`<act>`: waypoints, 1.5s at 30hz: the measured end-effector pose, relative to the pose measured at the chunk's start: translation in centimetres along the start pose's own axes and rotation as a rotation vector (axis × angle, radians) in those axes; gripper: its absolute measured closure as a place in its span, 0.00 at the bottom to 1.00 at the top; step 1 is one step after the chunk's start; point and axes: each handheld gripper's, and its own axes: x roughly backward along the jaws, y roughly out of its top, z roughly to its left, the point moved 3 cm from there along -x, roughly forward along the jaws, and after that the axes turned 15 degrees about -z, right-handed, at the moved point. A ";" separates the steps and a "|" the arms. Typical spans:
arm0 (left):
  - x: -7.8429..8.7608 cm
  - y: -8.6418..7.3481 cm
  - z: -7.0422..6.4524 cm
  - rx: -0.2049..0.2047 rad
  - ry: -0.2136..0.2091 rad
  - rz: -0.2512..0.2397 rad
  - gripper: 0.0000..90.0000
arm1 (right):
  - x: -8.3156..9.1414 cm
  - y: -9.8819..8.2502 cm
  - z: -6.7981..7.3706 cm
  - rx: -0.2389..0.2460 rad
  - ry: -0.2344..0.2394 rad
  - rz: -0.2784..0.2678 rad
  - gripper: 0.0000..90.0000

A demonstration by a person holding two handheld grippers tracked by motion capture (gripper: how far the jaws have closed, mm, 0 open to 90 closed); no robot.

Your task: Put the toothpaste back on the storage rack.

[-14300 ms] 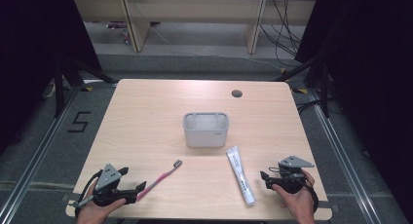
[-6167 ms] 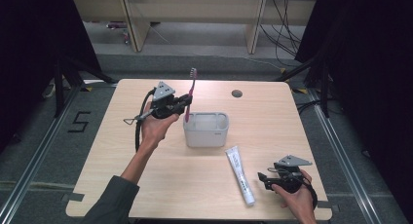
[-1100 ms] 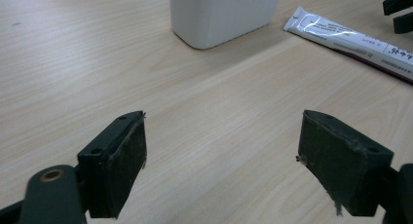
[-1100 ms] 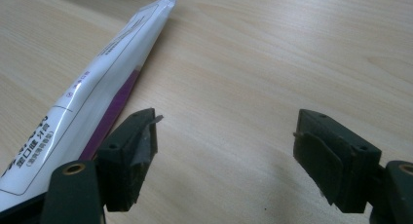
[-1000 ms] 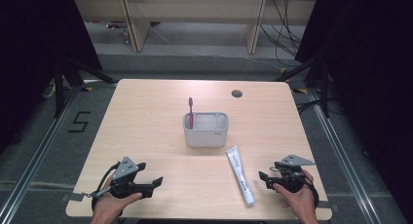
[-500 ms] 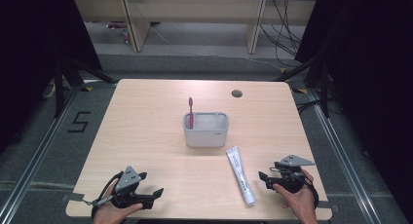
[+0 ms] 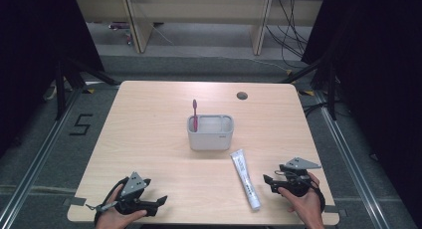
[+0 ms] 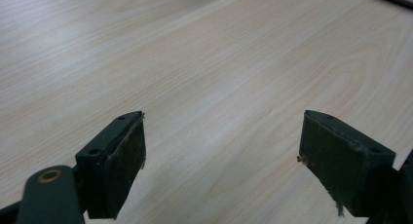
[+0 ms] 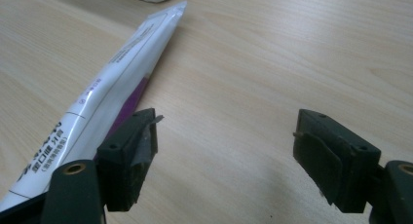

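Toothbrush (image 7: pixel 194 115) moved from table into holder (image 7: pixel 210 133); left gripper (image 7: pixel 160 201) back, empty.

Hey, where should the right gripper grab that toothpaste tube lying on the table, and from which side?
Probably across the toothpaste tube at mid-body, coming down from above. It lies flat on the table, long axis running from the grey holder toward the near edge, so only its narrow width fits between the jaws. The right gripper sits open just to its right; turn it so the jaws straddle the tube's long sides.

White tube (image 7: pixel 246 179) flat nr front edge; toothbrush (image 7: pixel 195 114) upright.
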 end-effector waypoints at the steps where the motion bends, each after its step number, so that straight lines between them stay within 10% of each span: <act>1: 0.0 0.0 -0.1 -0.003 0.000 -0.001 0.18 | 0.0 0.1 0.1 -0.007 -0.004 0.001 0.28; 22: 0.0 -0.1 -0.4 -0.021 -0.010 0.009 0.19 | 0.2 3.0 2.9 0.019 0.064 0.030 0.34; 45: 0.1 -0.2 -0.1 -0.028 0.002 0.014 0.19 | -3.1 4.3 6.8 0.047 0.098 0.273 0.39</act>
